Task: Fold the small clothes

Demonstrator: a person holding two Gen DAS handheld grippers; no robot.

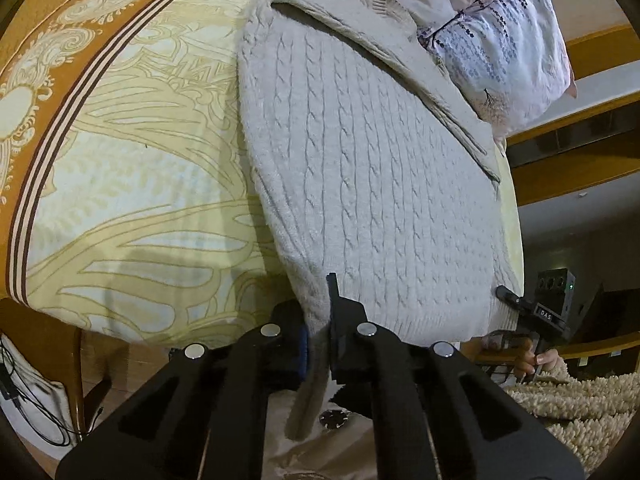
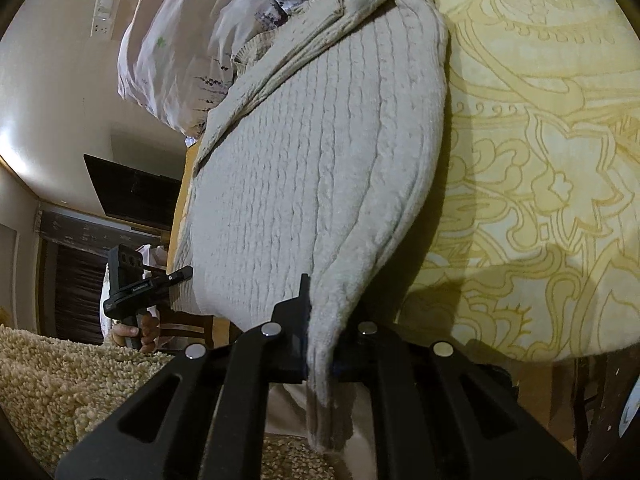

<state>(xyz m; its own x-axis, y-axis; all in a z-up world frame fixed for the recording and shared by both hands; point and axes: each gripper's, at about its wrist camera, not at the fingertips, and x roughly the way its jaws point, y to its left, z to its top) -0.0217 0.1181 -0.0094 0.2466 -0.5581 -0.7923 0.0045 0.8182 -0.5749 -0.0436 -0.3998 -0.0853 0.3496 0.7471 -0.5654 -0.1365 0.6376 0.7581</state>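
The sweater (image 1: 360, 168) lies on the bed (image 1: 132, 184), hem overhanging the near edge. Both grippers, left (image 1: 318, 320) and right (image 2: 320, 320), pinch its 2 hem corners (cable-knit, cream), pillow (image 1: 500, 32) beyond.

Cream-grey cable-knit sweater (image 1: 360, 184) on a pale yellow bedsheet (image 1: 152, 184) with ochre leaf scrollwork and a brown, striped border (medallions in white), beside a lilac-white pillow (image 1: 500, 40) sprigged with purple flowers, above a beige shag rug (image 2: 60, 392); black grippers.
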